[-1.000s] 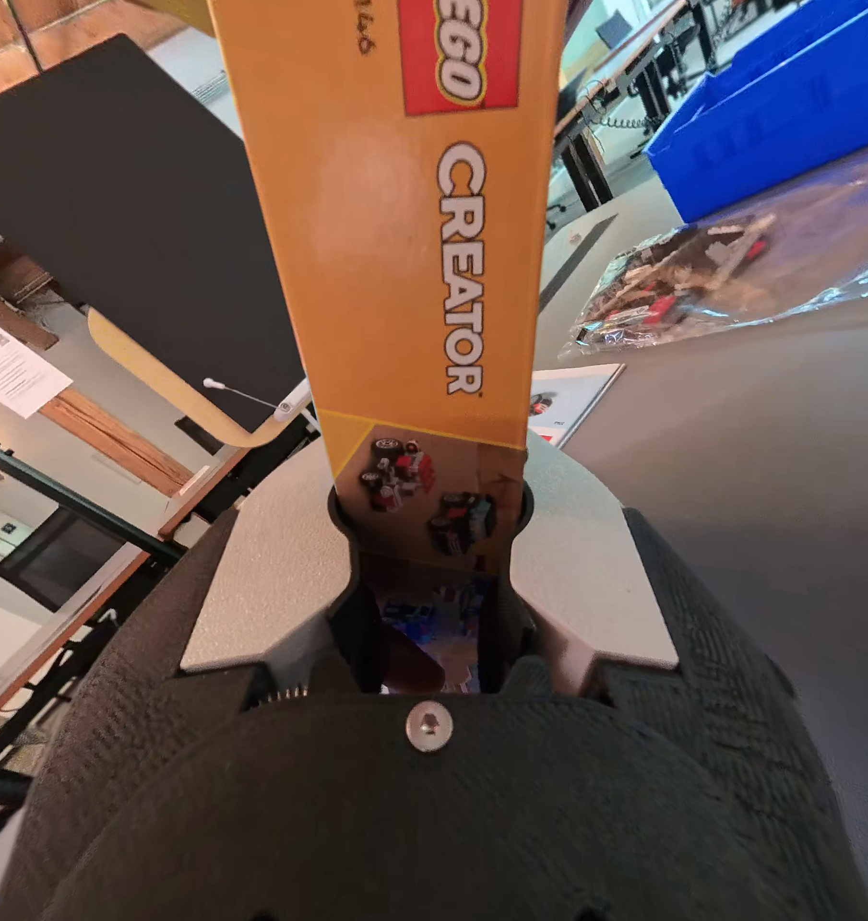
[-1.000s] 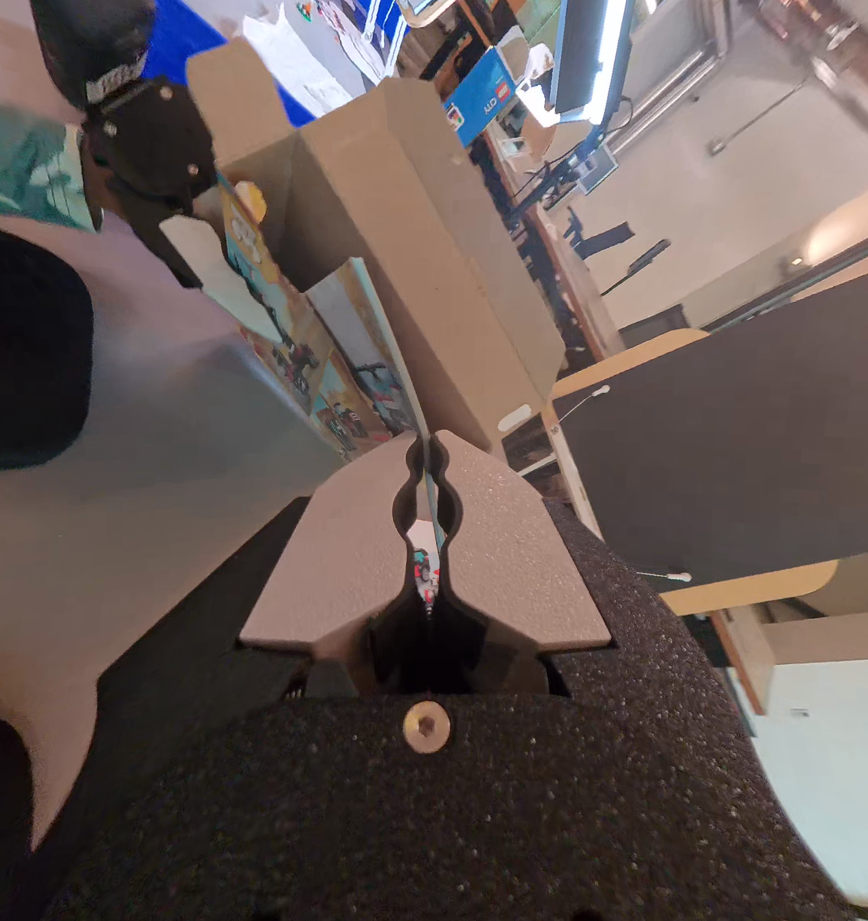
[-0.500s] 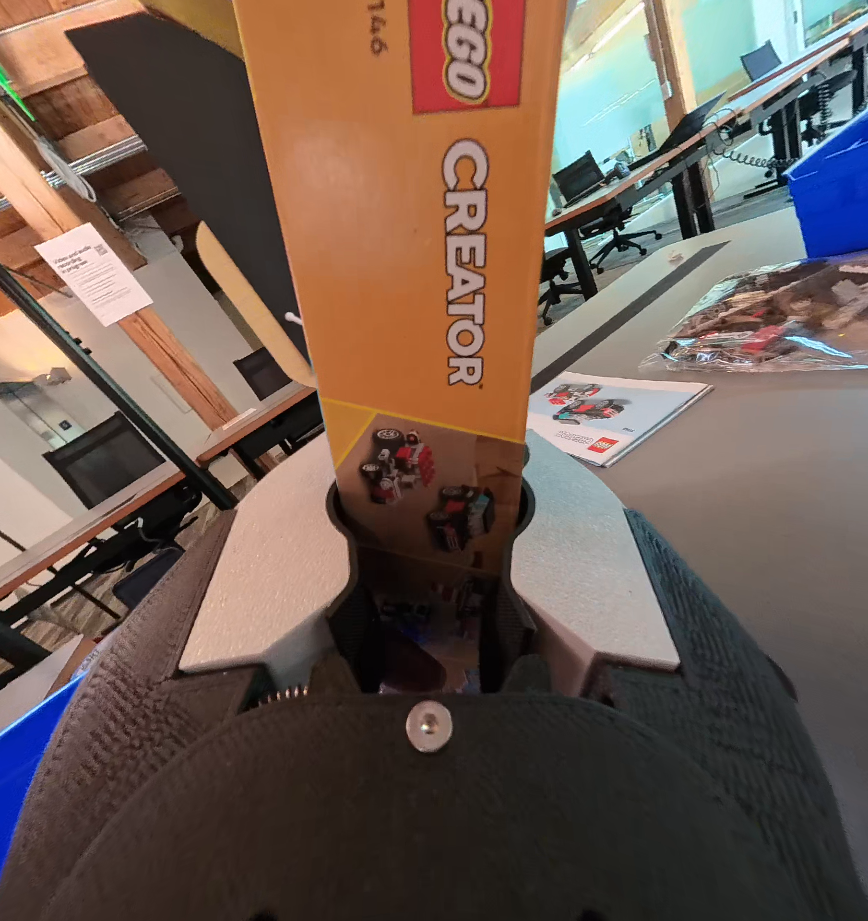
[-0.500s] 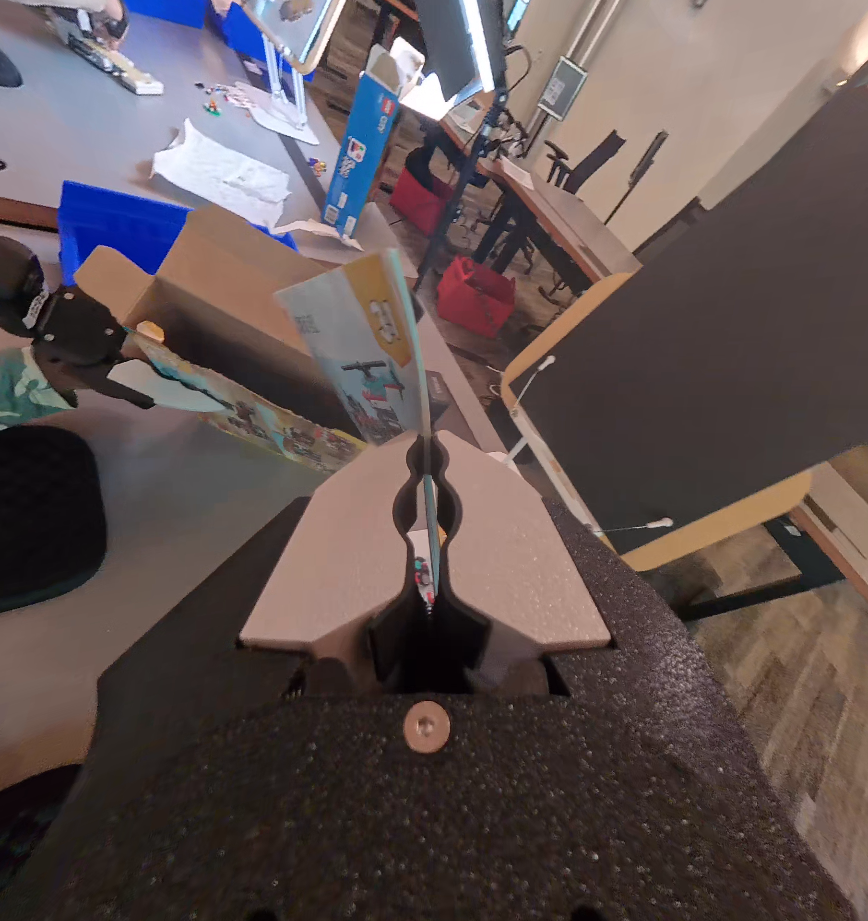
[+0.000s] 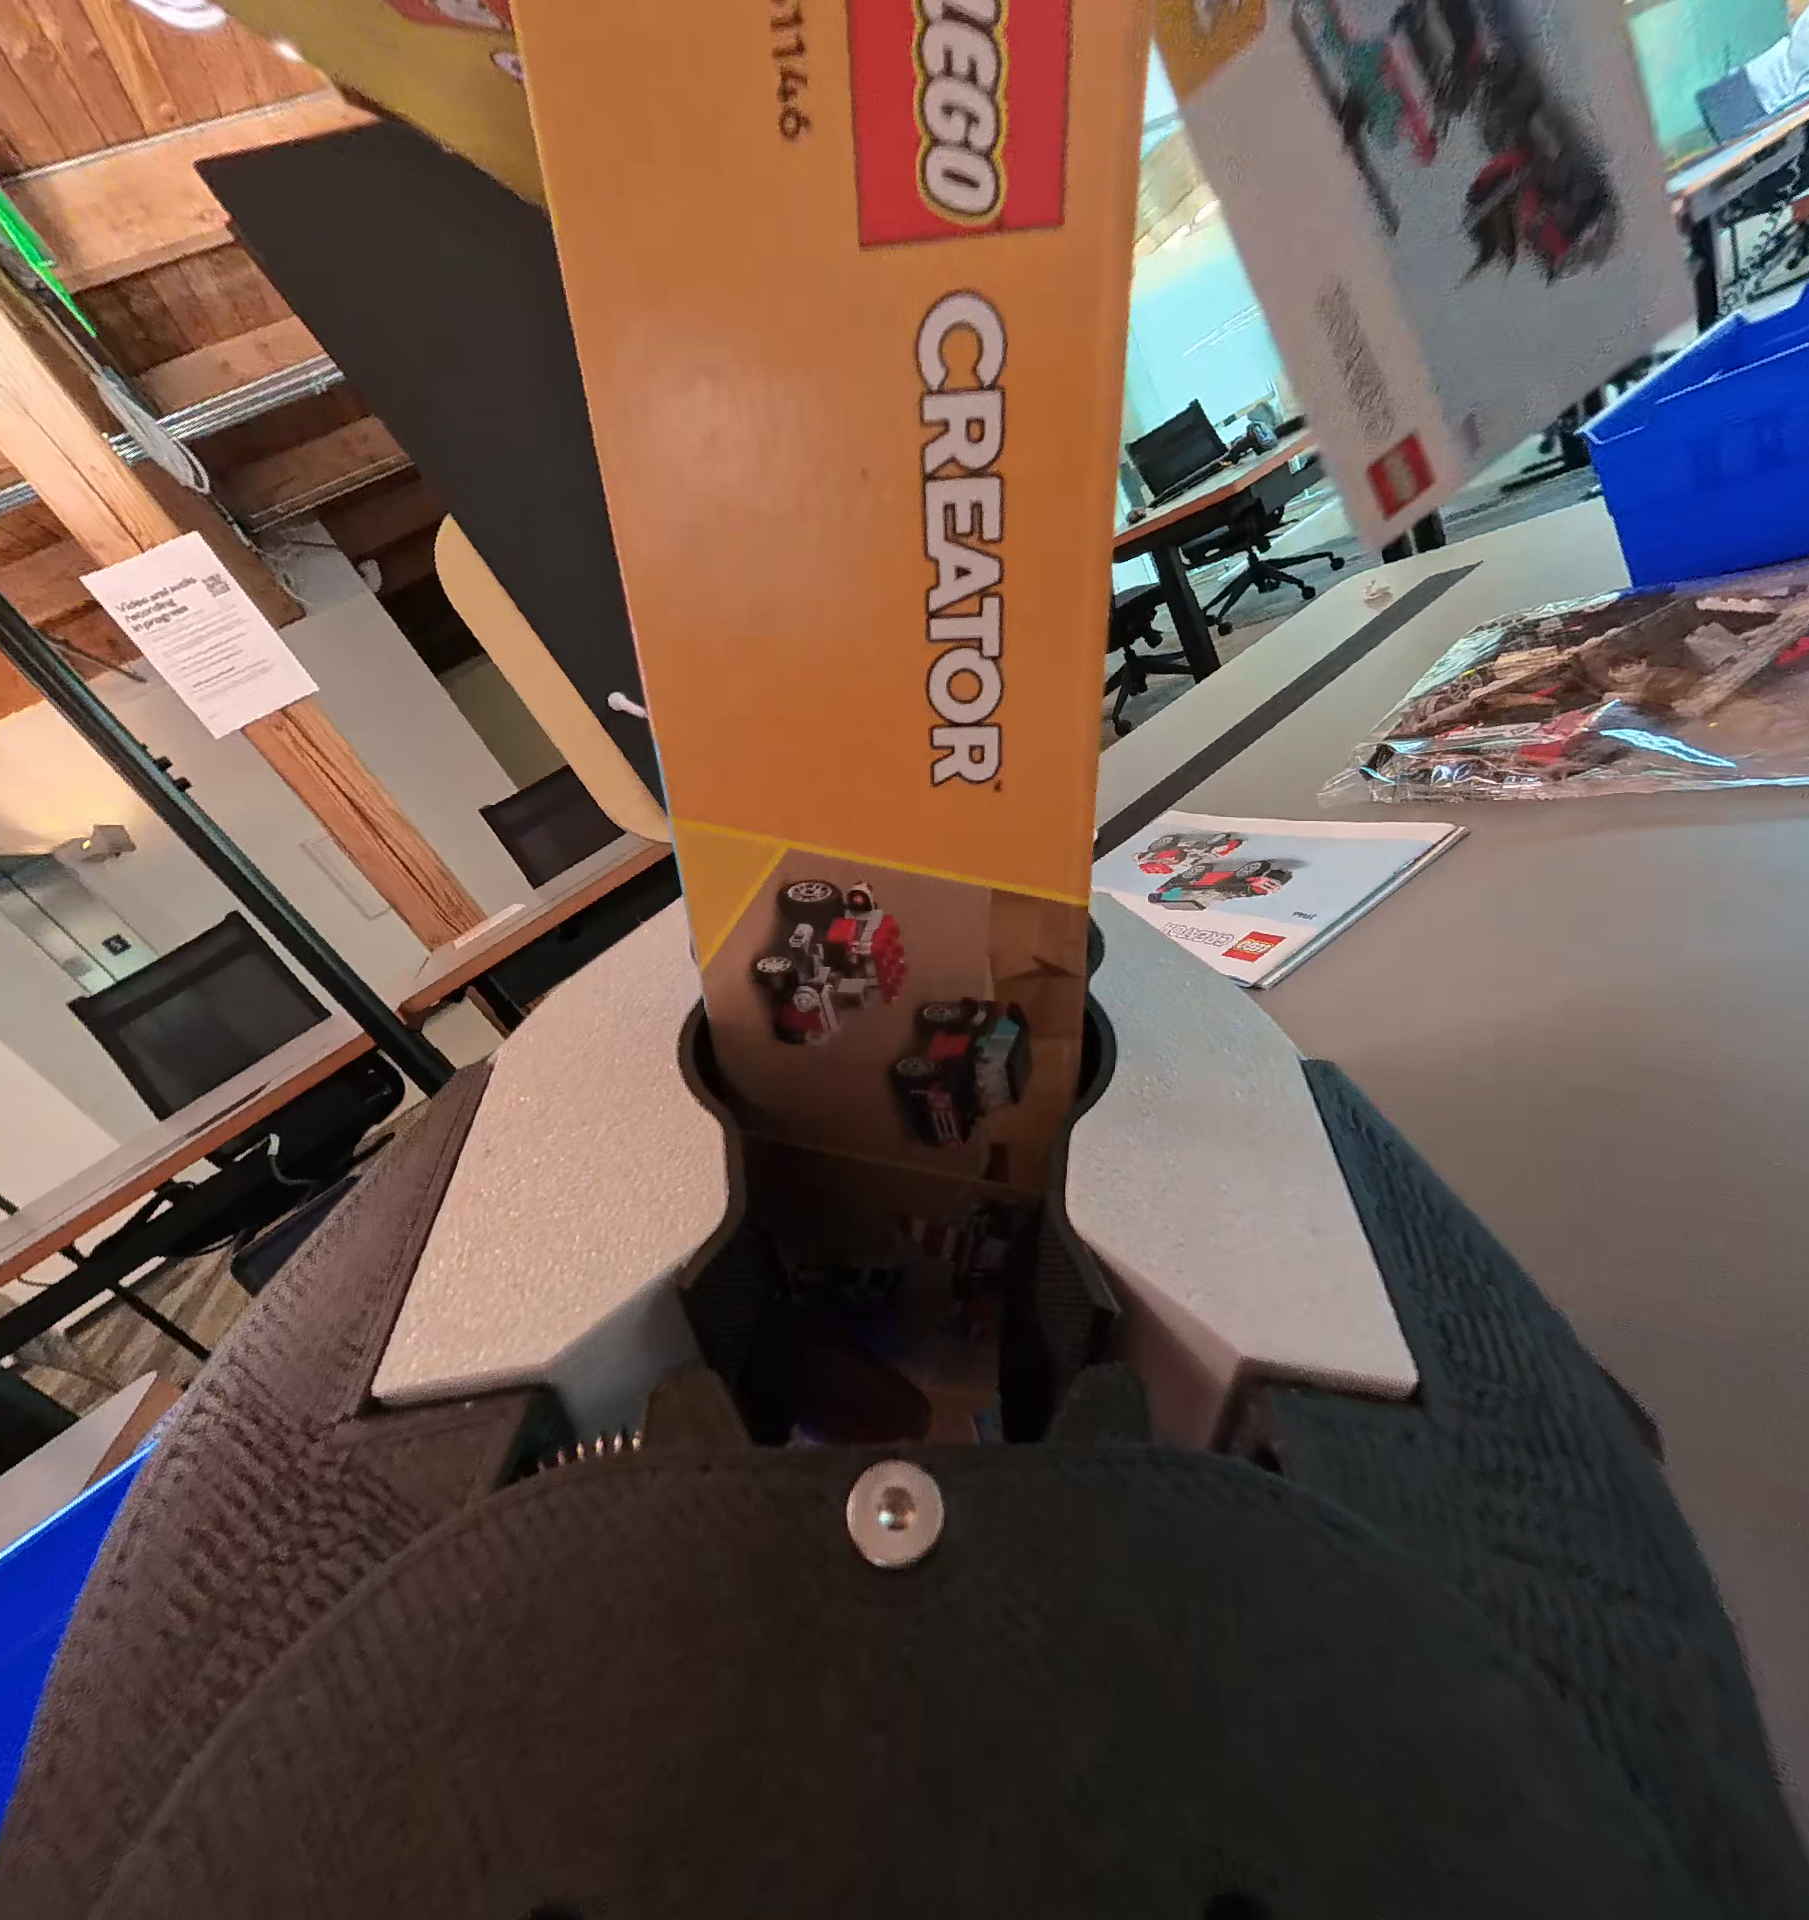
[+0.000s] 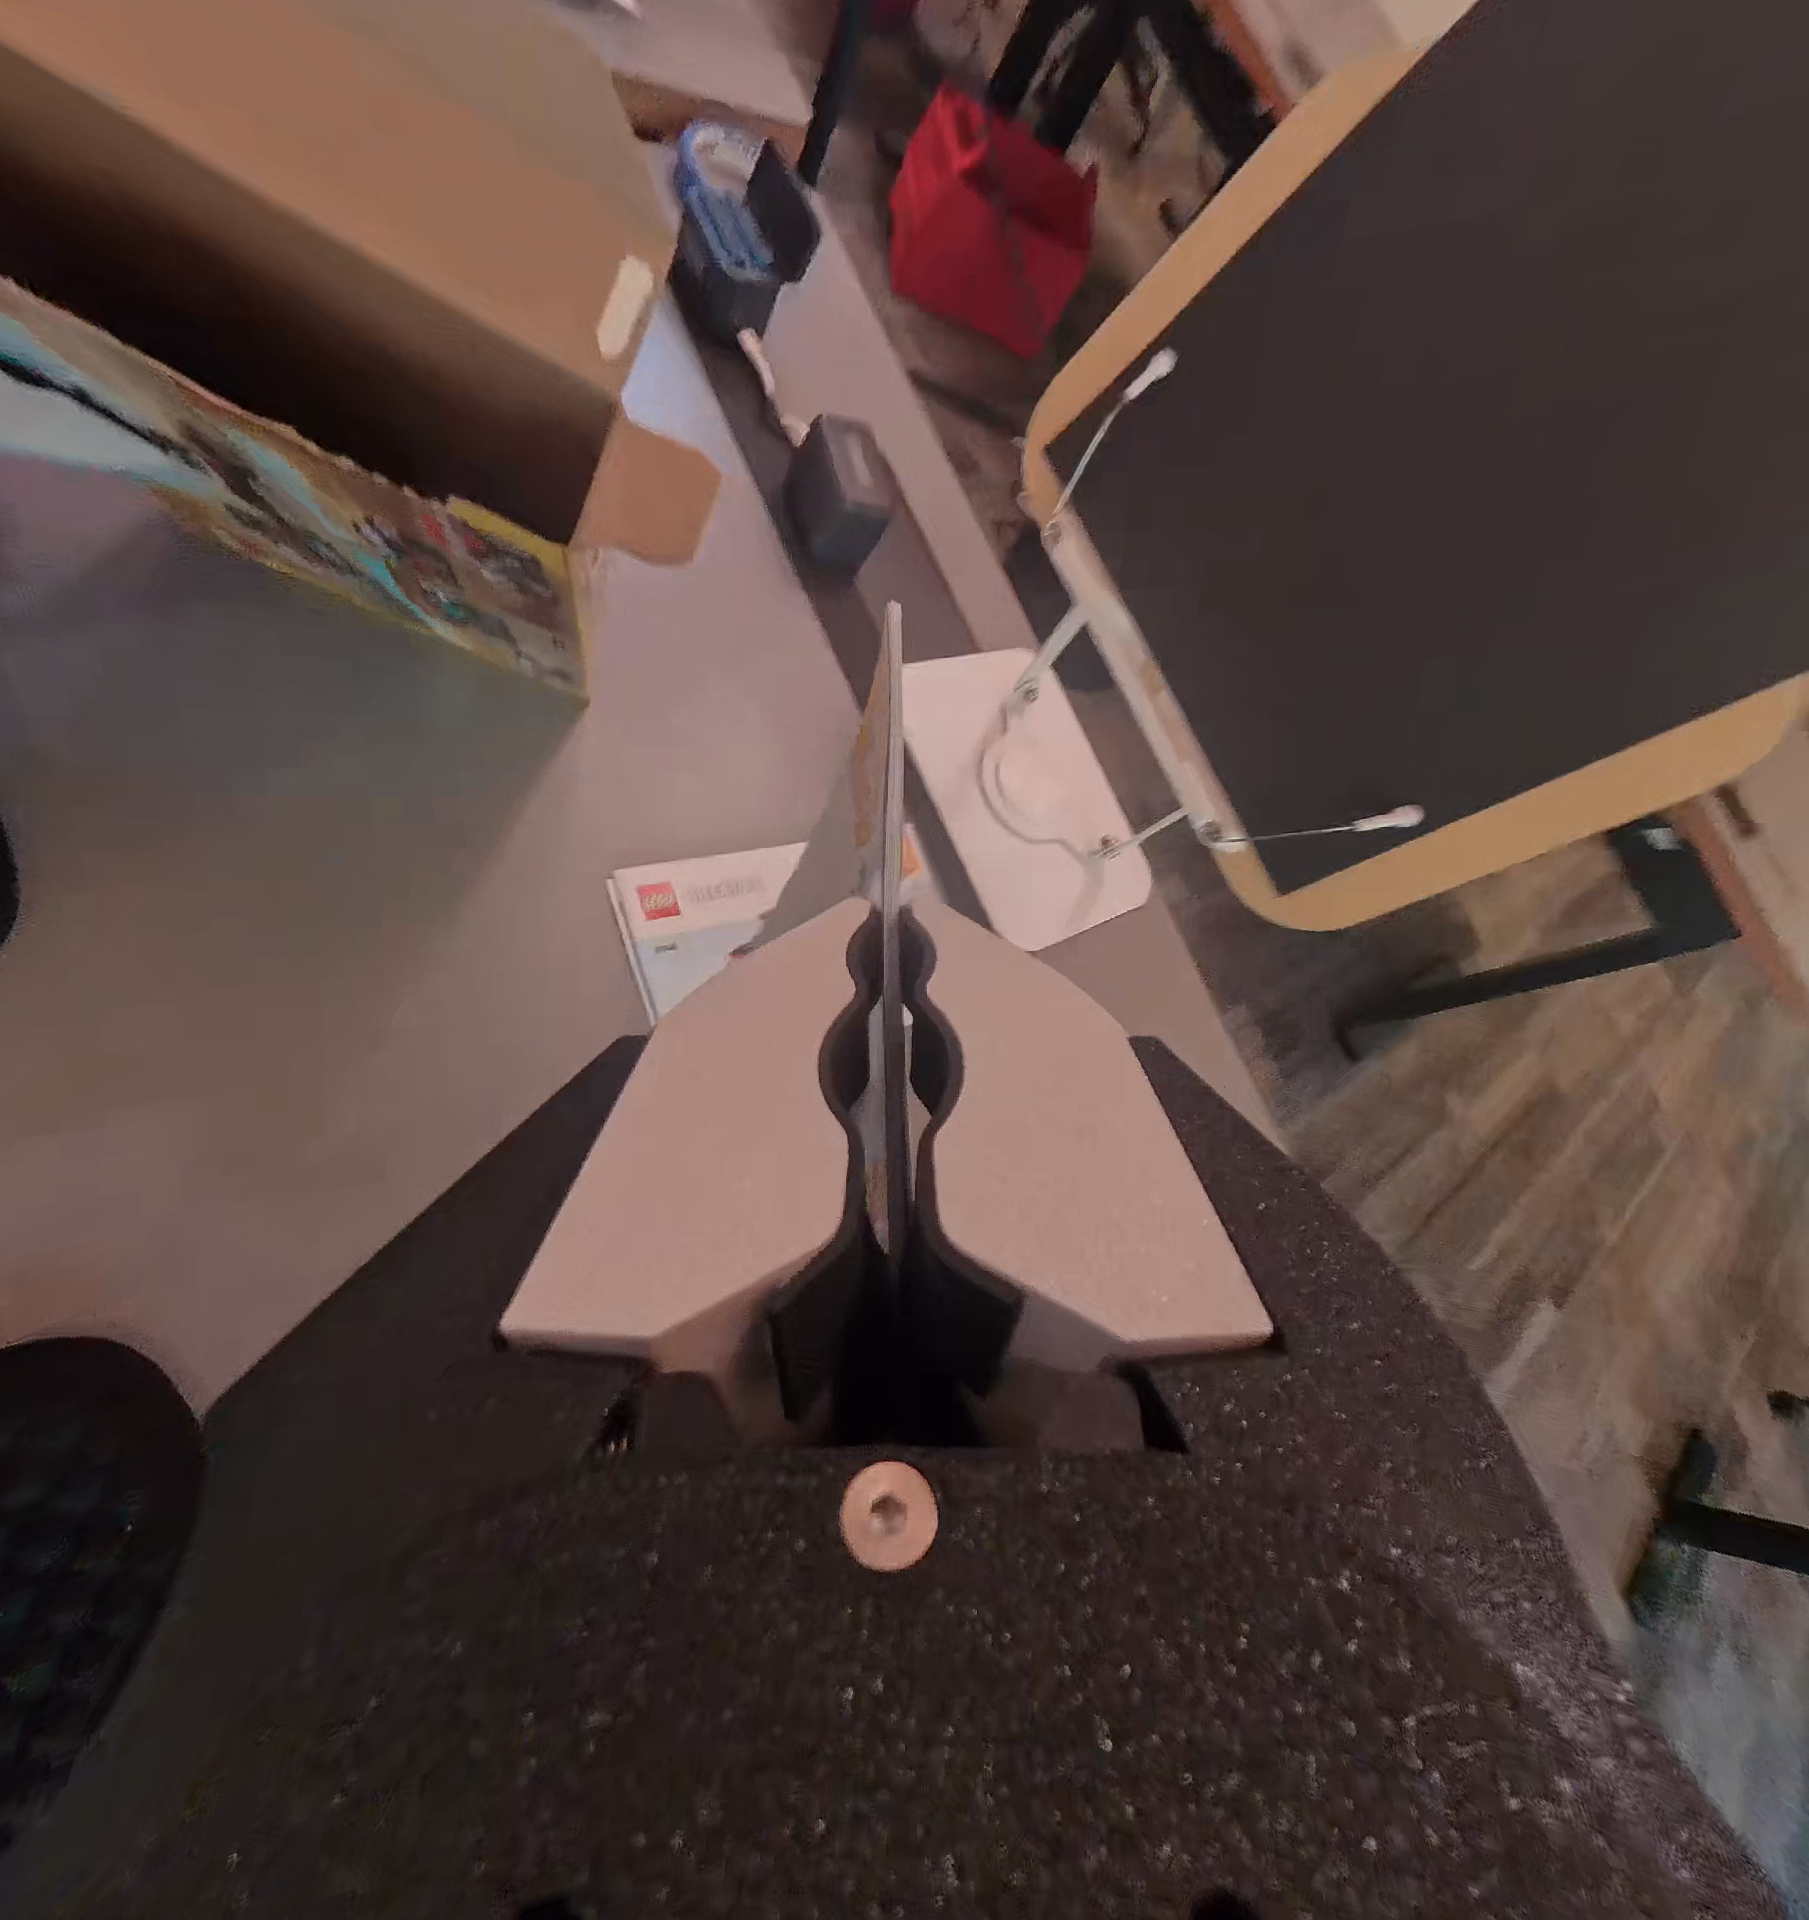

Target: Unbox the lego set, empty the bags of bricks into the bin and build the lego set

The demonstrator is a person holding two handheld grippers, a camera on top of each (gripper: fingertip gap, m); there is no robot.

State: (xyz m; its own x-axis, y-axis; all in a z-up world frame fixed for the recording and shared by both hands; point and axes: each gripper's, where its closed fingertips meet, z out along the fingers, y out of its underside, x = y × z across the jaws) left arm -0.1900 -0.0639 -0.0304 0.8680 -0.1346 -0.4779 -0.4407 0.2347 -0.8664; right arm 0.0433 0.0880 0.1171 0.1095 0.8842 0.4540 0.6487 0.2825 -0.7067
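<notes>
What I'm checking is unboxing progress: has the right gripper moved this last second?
Yes. The right gripper, shut on a booklet, has pulled away from the box and tipped down toward the board's base.

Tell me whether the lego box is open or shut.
Open. In the right wrist view, the box shows an unfolded end flap and dark interior; whether anything remains inside cannot be told.

Wooden beams (image 5: 38, 343) and plank wall showing upper left. Paper notice (image 5: 199, 649) hanging on timber post. Long desks (image 5: 173, 1143) and black office chairs (image 5: 199, 1013) standing beyond. Dark panel with pale wood edge (image 6: 1482, 436) leaning over wood-look floor (image 6: 1565, 1122). Red bag (image 6: 988, 249) sitting on floor.
</notes>
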